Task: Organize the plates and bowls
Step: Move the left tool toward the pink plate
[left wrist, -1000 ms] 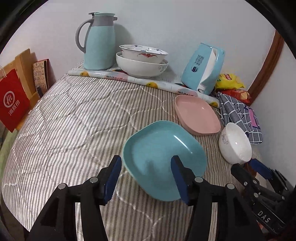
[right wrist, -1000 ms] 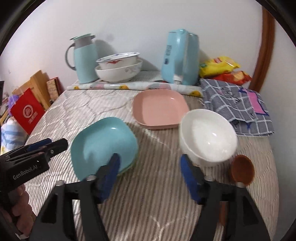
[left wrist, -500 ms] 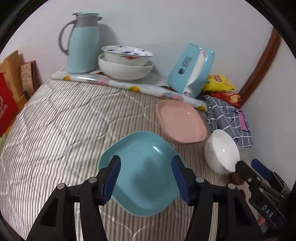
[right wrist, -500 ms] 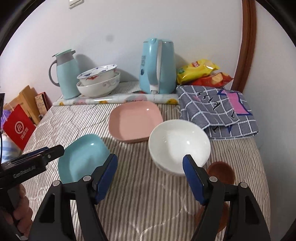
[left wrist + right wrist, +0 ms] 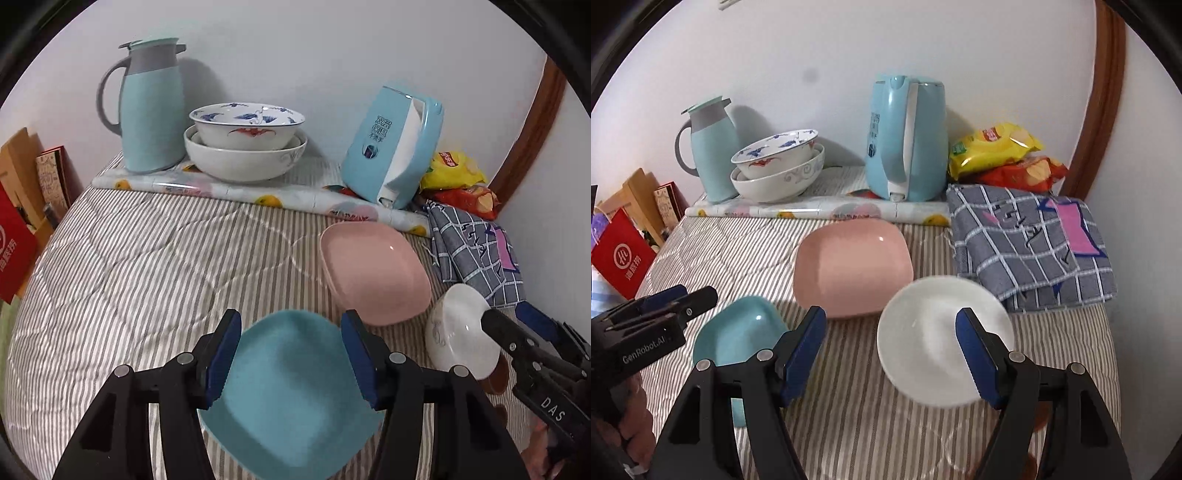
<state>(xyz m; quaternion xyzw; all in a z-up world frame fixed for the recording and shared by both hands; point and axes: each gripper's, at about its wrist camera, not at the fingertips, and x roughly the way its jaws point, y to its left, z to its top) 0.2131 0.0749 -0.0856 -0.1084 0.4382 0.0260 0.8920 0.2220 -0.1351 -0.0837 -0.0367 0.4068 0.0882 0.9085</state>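
The glossy white ceramic bowl (image 5: 942, 338) sits on the striped quilt (image 5: 746, 254), at four o'clock from the pink square plastic plate (image 5: 851, 267); it looks heavy, slick and breakable, so take its rim. The right gripper (image 5: 892, 350) hovers released over it. The left gripper (image 5: 291, 354) gapes above the light, stiff teal square plate (image 5: 291, 398), gripping nothing.

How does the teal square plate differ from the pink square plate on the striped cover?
The teal square plate sits between the left gripper fingers; the pink square plate lies apart from both grippers. The teal plate is nearer the cameras; the pink one lies farther back, near the rolled floral sheet. Colour differs: teal against pink. Both are rounded-square, shallow and empty.
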